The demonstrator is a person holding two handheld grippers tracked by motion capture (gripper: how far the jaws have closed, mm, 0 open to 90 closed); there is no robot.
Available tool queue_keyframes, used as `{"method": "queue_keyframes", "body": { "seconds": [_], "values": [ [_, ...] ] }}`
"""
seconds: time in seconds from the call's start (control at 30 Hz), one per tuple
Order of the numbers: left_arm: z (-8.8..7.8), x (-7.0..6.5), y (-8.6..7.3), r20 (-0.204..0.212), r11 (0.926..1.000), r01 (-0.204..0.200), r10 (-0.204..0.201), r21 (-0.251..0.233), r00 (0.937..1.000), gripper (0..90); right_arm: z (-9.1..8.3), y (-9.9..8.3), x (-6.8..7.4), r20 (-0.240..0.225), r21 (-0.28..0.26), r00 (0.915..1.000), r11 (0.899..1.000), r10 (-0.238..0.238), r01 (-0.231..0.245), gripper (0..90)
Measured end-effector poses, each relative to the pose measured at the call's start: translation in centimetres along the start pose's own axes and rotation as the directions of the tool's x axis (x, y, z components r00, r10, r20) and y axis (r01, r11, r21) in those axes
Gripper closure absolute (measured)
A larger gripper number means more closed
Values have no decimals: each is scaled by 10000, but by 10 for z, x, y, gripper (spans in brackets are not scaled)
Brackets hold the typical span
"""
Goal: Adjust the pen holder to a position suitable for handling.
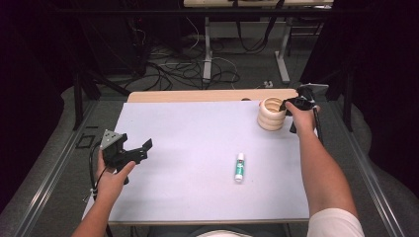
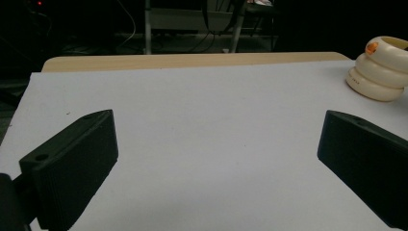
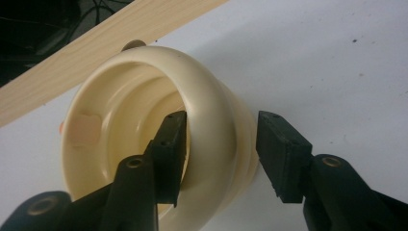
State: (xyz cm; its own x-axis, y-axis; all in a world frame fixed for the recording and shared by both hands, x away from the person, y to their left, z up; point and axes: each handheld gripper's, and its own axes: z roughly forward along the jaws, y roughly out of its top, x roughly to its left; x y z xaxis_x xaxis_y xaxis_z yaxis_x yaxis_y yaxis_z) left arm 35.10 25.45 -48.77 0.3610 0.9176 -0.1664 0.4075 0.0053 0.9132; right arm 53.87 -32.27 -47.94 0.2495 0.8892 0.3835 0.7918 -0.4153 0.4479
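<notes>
A cream ribbed cup (image 1: 271,113) stands upright at the far right of the white mat (image 1: 188,143). My right gripper (image 1: 287,105) reaches over its rim from the right. In the right gripper view the jaws of the right gripper (image 3: 221,144) straddle the wall of the cup (image 3: 211,120), one inside and one outside. The outer pad stands a little off the wall, so the gripper is open. My left gripper (image 1: 143,148) hovers low at the mat's left side, open and holding nothing. The left gripper (image 2: 216,144) faces the far cup (image 2: 380,67).
A glue stick (image 1: 239,167) with a green label lies on the mat right of centre. A wooden table edge (image 1: 197,95) runs behind the mat, close to the cup. Cables and table legs lie on the floor beyond.
</notes>
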Motion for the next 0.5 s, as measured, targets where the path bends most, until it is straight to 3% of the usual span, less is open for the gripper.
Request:
{"method": "queue_keyframes", "body": {
  "seconds": [0.03, 0.1, 0.13, 0.5],
  "values": [
    [0, 0, 0, -3, 10000, -1, 1, 23, 10000, 5, 0, 1, 0, -63, 98, 9996, 9996, 262, -261, 557],
    [0, 1, 0, -18, 10000, 16, -16, 33, 10000, 5, 2, 0, -1, -102, -66, 9995, 9995, 300, -300, 564],
    [0, 1, -1, -19, 10000, 29, -29, 38, 10000, 6, 1, 0, -2, -312, 166, 9988, 9991, 390, -385, 579],
    [1, 1, -1, -32, 9998, -56, 56, 169, 10000, 6, -1, 2, -3, -503, 116, 9900, 9913, 1316, -1312, 666]
  ]
}}
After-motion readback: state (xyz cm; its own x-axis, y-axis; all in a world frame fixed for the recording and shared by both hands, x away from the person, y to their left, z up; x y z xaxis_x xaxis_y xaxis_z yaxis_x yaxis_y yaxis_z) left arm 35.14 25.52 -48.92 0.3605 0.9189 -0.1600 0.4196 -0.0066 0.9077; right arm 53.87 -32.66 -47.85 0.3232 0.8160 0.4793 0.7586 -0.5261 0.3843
